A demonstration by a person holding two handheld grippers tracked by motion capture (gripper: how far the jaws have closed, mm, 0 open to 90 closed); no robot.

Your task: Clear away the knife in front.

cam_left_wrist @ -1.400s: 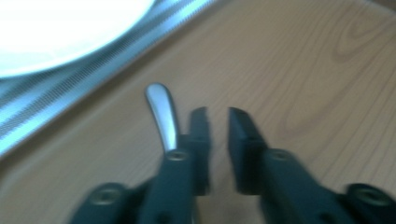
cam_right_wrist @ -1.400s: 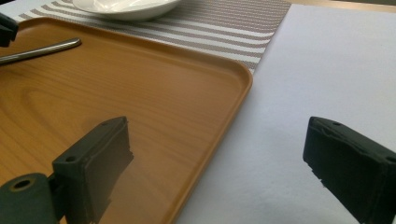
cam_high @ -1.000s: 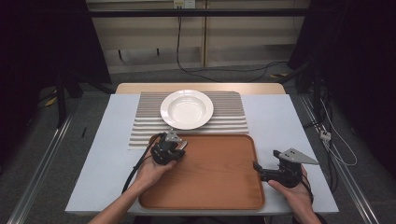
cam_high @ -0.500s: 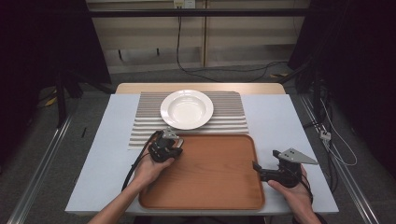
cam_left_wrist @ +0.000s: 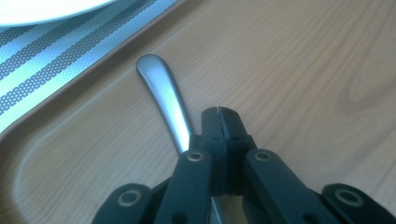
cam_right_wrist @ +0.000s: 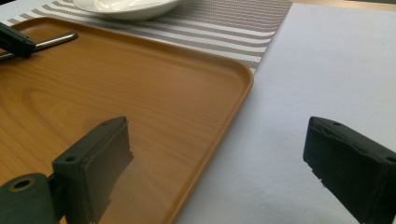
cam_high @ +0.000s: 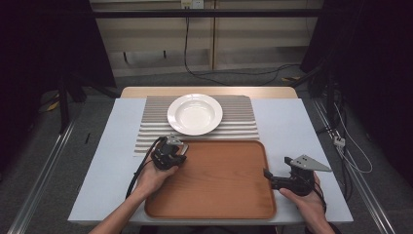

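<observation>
A metal utensil handle (cam_left_wrist: 163, 93) lies on the wooden tray (cam_high: 219, 180) near its far left corner. My left gripper (cam_left_wrist: 219, 112) is shut, its jaws pressed together. The handle runs along their left side and under them, not between the tips. In the high view the left gripper (cam_high: 175, 149) sits low over that corner. My right gripper (cam_high: 268, 178) is open at the tray's right rim (cam_right_wrist: 243, 88), one jaw over the tray and the other over the table. From there the left gripper (cam_right_wrist: 18, 42) and the handle (cam_right_wrist: 56, 41) show far off.
A white plate (cam_high: 195, 113) rests on a striped placemat (cam_high: 238, 109) just beyond the tray. The pale table top (cam_high: 292, 126) extends to the right of the tray. Cables trail over the floor behind the table.
My left gripper has shifted slightly to the left over the tray's far left corner. The right gripper has stayed where it was.
</observation>
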